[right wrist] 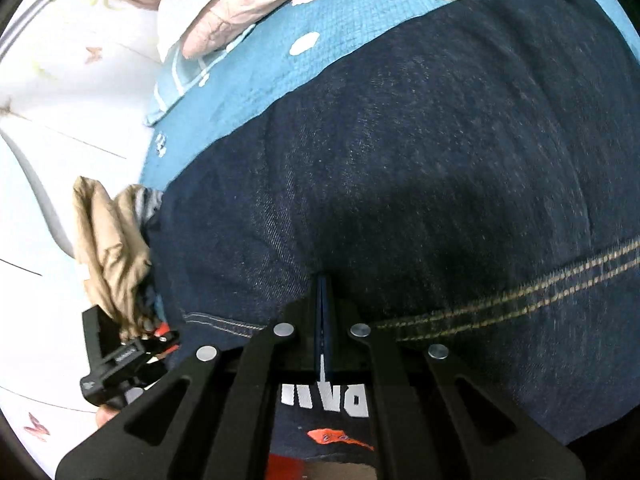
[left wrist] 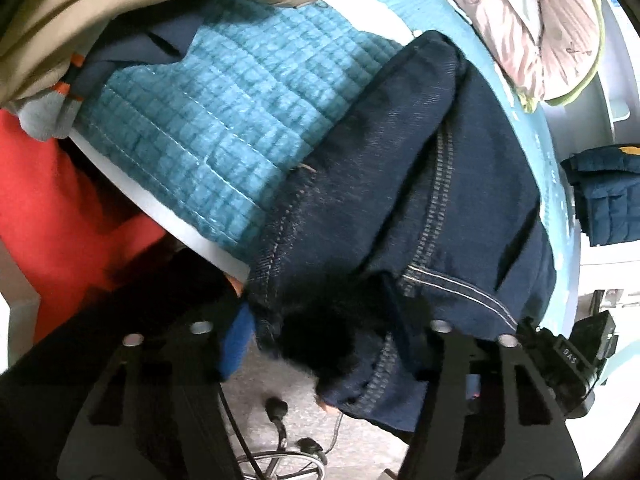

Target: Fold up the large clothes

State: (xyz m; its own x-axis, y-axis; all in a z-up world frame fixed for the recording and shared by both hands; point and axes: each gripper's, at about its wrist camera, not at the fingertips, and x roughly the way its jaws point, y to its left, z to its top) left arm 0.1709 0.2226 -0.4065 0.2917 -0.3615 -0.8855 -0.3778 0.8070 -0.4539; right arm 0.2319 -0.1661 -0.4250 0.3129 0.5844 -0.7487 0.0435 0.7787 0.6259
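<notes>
Dark blue jeans point(left wrist: 404, 200) with tan stitching lie on a teal quilted bed cover point(left wrist: 224, 120). My left gripper point(left wrist: 324, 332) has a bunched end of the jeans between its wide-set fingers at the bed's edge; the fabric hides whether they pinch it. In the right wrist view the jeans point(right wrist: 400, 168) fill the frame. My right gripper point(right wrist: 325, 300) is shut, its two blue pads pressed together against the denim; any fabric pinched between them is hidden. The other gripper shows in each view, at the right edge point(left wrist: 576, 356) and at the lower left point(right wrist: 120, 360).
A tan garment point(left wrist: 120, 4) and grey, orange and navy clothes point(left wrist: 60, 104) pile at the bed's left. A pink quilt point(left wrist: 532, 28) lies beyond. A folded navy jacket point(left wrist: 608, 196) sits right. A chair base point(left wrist: 280, 464) stands on the floor.
</notes>
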